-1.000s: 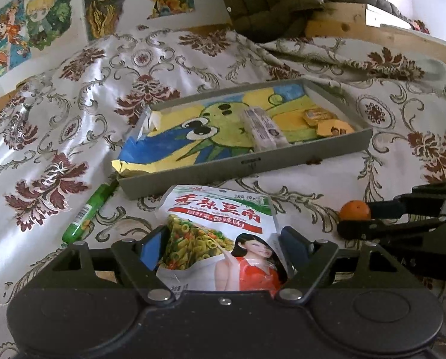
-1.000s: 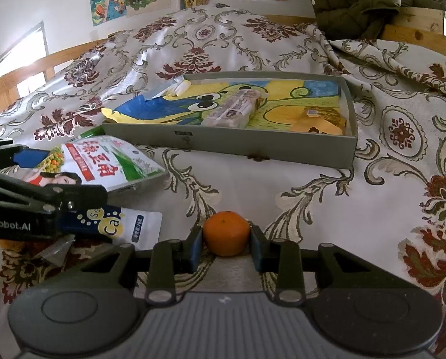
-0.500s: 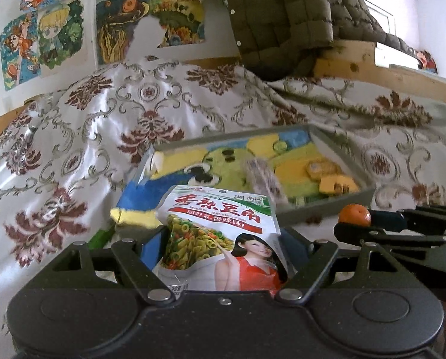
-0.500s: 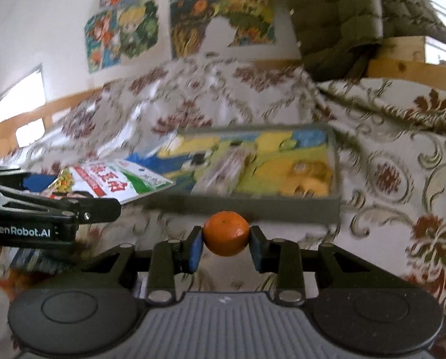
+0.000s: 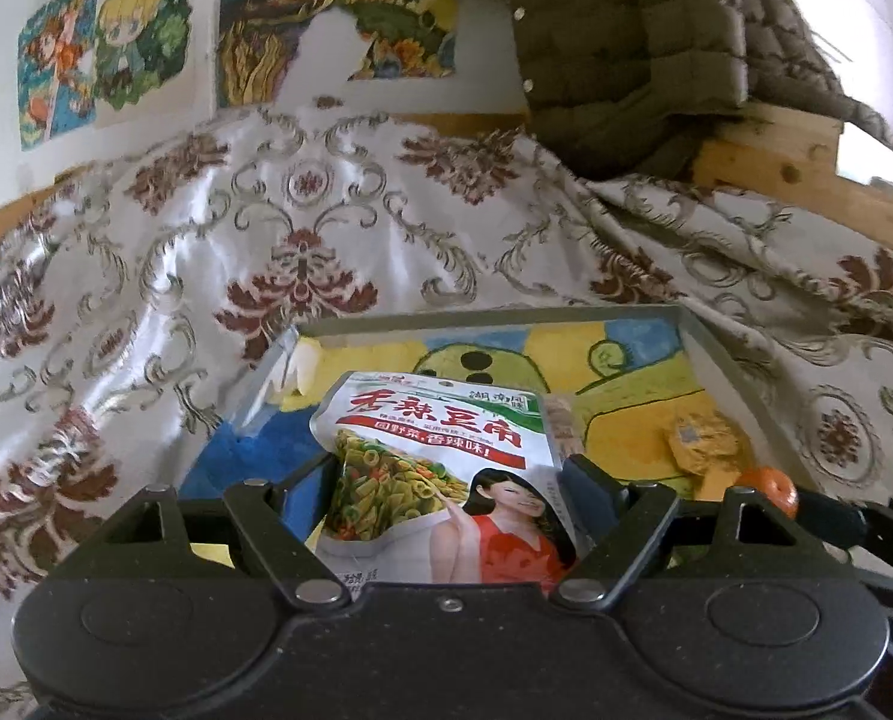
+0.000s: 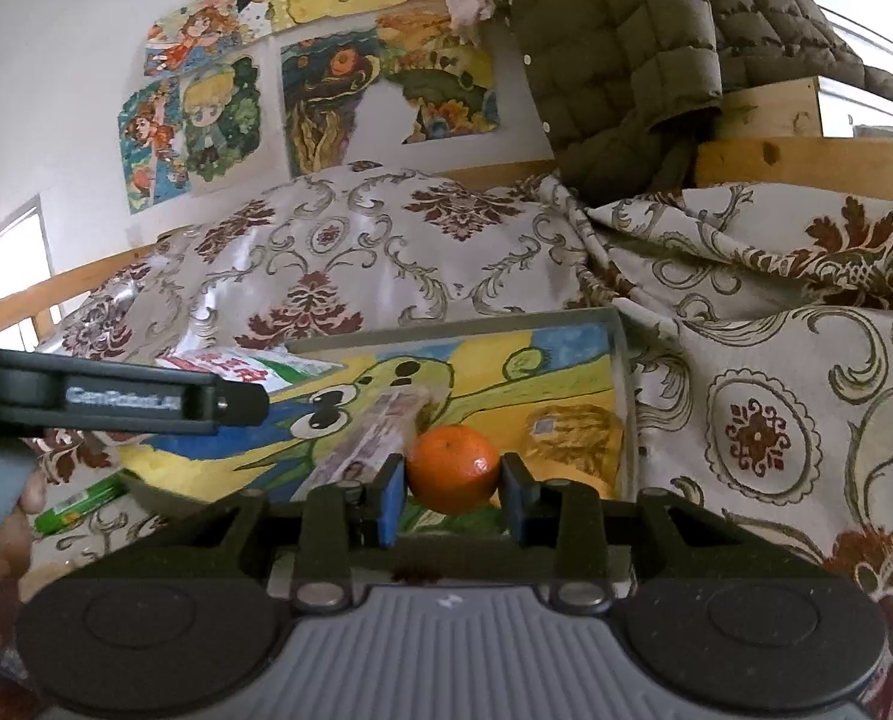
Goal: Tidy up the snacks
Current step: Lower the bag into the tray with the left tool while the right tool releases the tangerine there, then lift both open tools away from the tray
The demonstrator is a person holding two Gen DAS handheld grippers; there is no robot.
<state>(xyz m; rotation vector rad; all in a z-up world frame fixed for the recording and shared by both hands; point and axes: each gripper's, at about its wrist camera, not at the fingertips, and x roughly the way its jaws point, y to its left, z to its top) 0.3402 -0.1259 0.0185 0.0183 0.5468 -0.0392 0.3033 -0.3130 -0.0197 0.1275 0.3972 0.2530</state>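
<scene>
My left gripper (image 5: 446, 480) is shut on a white snack pouch (image 5: 440, 450) with red lettering and a woman's picture, held in the air over the near left part of the grey tray (image 5: 506, 317). My right gripper (image 6: 452, 474) is shut on a small orange tangerine (image 6: 453, 468), held above the tray's near right part (image 6: 620, 372). The tangerine also shows at the right in the left wrist view (image 5: 767, 489). The tray is lined with a painted cartoon sheet and holds a long clear-wrapped snack (image 6: 380, 432) and yellow-wrapped snacks (image 5: 701, 441).
The tray lies on a bed with a floral cover (image 5: 302, 228). A green pen-like item (image 6: 80, 501) lies left of the tray. A wooden bed frame (image 6: 806, 159) and a hanging quilted jacket (image 6: 614, 60) stand behind. Drawings hang on the wall (image 5: 116, 54).
Both grippers have risen off the bedcover and moved forward over the tray, each carrying its item. The tray now sits lower and closer in both views.
</scene>
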